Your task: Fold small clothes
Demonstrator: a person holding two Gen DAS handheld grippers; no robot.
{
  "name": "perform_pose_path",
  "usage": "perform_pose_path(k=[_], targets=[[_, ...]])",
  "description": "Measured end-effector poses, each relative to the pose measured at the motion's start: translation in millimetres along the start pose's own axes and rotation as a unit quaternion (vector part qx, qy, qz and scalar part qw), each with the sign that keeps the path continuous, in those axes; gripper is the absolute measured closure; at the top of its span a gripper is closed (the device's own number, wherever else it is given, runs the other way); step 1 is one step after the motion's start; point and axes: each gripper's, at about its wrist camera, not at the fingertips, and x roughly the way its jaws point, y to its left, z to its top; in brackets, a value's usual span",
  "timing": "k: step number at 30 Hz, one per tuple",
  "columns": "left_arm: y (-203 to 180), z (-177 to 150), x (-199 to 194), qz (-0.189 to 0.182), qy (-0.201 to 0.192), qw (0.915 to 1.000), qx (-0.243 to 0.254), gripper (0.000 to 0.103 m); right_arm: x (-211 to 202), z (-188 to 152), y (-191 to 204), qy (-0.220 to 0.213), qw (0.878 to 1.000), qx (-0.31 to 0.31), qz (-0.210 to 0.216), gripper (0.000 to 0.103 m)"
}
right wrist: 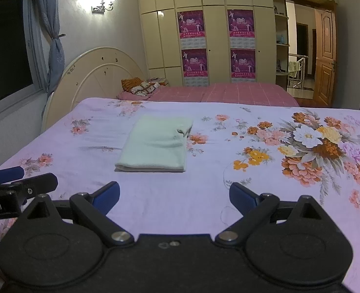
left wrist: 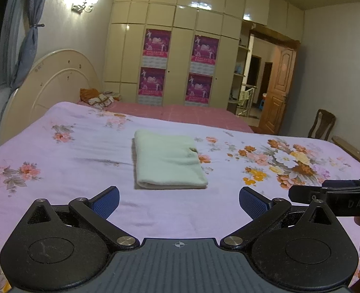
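I held both tools low over the near edge of the bed (left wrist: 57,146), side by side, and neither had anything in it. My left gripper (left wrist: 179,201) stood spread wide, its blue pads (left wrist: 107,201) well apart with only the flowered sheet between them. My right gripper (right wrist: 174,196) was spread the same way, released and bare.

The pale green garment (left wrist: 167,161) lay ahead of me near the middle of the bed, a little toward the headboard (left wrist: 57,80) side, well clear of both tools. It already sat as a tidy rectangle, with a thick doubled edge facing me and a small dark mark near its far right corner. I judged the folding to be largely done, with at most one more halving or a squaring-up left.

If another fold was wanted, I thought the way to do it well was to bring each tool to one near corner, slide the lower finger under every layer of that doubled edge, and close only when the whole stack sat between the pads. Catching just the top layer would peel the stack open. The soft sheet beneath could be pinched along with it, so I meant to keep the approach shallow and lift both corners evenly.
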Motion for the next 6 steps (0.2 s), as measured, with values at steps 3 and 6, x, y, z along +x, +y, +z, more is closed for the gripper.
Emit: perform_pose_path(k=[3,6], targets=[[-3.0,-1.6,2.2,0.007,0.005,0.9997,0.021,0.000,0.5,-0.8,-0.4,0.000,1.000,-0.002,0.001,0.007],[-2.9,-1.9,2.5,0.009,0.010,0.9997,0.018,0.000,1.7,-1.5,0.3,0.001,1.000,-0.004,0.003,0.007]])
